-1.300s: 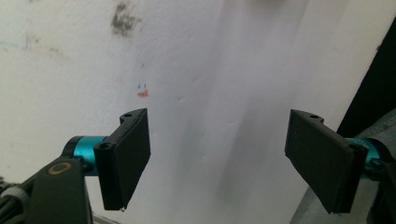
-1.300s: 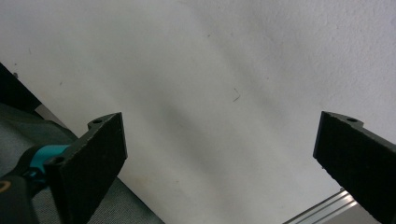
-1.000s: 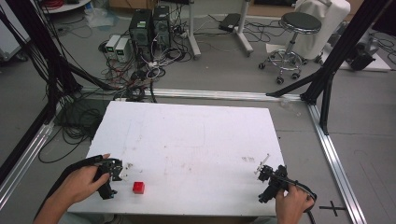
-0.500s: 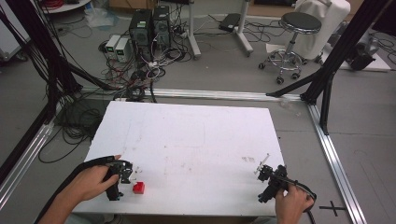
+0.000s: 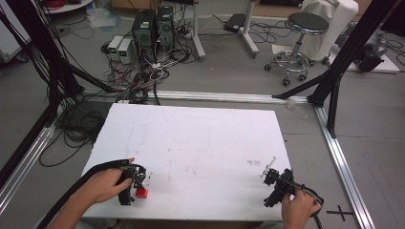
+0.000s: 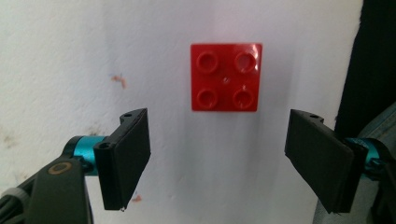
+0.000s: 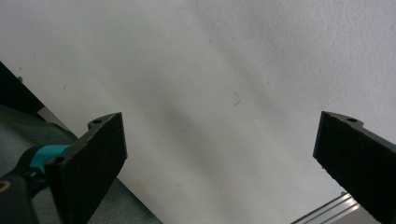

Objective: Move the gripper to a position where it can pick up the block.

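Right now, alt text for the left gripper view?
A red four-stud brick lies flat, studs up, on the white table, just beyond the left gripper, whose two black jaws stand wide open and clear of it.

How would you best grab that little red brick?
By two opposite flat side walls, coming straight down from above. The red brick lies flat, studs up, square to the open left gripper, whose jaws stand wider than it.
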Tool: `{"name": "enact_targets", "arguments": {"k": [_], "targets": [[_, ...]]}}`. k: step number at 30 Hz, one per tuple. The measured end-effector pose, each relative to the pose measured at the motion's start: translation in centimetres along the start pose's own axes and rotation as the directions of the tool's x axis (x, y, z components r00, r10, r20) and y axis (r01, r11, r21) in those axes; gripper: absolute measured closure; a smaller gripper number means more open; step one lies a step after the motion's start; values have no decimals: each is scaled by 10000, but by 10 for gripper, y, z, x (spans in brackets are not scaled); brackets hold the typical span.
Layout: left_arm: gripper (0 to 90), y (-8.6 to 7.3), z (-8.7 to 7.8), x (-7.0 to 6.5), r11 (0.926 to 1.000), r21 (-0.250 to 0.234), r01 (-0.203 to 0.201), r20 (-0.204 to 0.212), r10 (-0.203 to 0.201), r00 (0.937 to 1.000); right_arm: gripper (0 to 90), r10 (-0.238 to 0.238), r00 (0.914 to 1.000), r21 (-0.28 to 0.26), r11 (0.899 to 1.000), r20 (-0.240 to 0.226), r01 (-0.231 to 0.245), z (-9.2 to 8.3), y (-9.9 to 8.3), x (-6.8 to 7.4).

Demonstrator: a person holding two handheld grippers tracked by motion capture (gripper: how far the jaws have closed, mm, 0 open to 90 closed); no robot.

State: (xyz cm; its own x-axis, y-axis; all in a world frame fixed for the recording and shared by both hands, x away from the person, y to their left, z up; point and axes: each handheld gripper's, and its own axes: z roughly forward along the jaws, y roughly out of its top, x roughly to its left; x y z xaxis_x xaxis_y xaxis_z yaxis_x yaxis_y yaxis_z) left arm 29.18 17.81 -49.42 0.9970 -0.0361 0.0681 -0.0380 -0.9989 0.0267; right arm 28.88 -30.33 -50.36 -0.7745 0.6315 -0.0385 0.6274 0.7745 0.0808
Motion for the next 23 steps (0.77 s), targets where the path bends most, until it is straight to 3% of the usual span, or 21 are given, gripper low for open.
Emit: {"name": "enact_targets", "arguments": {"k": [13,23], "targets": [[227,17,9,1,9996,-41,-293,230,293,9993,18,-11,10000,32,10000,-20,11,1,1,0],[227,18,11,1,9994,110,-320,255,317,9992,18,-45,10000,47,10000,-17,45,1,1,0]]}}
